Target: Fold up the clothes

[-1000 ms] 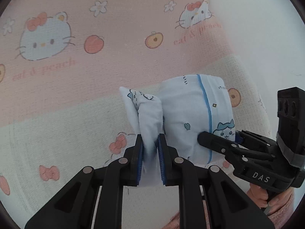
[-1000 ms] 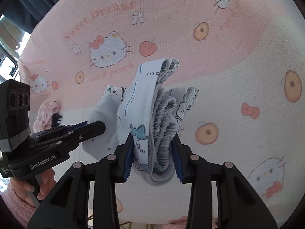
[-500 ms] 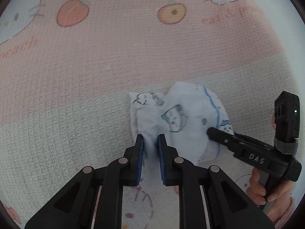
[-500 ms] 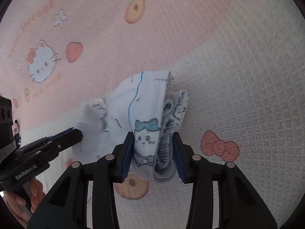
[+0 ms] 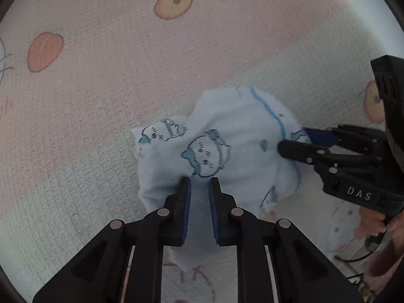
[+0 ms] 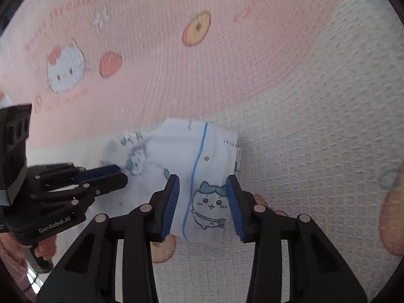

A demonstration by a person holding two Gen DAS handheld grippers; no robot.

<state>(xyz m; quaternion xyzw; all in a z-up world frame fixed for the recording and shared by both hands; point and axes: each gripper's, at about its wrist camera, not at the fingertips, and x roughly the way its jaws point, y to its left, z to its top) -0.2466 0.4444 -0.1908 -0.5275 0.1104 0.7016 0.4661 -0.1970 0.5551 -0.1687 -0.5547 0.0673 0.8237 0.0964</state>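
The pale blue garment [image 6: 202, 176] is laid in a folded bundle on the pink printed blanket [image 6: 227, 70]. One end is clamped in the closing jaws of the left gripper [image 5: 199, 184]; the other lies between the closing jaws of the right gripper [image 6: 203, 192], seemingly unpressed. Folding is judged nearly done; release and smoothing are left.

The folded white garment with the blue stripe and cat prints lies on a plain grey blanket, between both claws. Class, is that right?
Not quite. The garment lies on a pink and cream cartoon-cat blanket, not plain grey, as the right wrist view shows. The rest holds.
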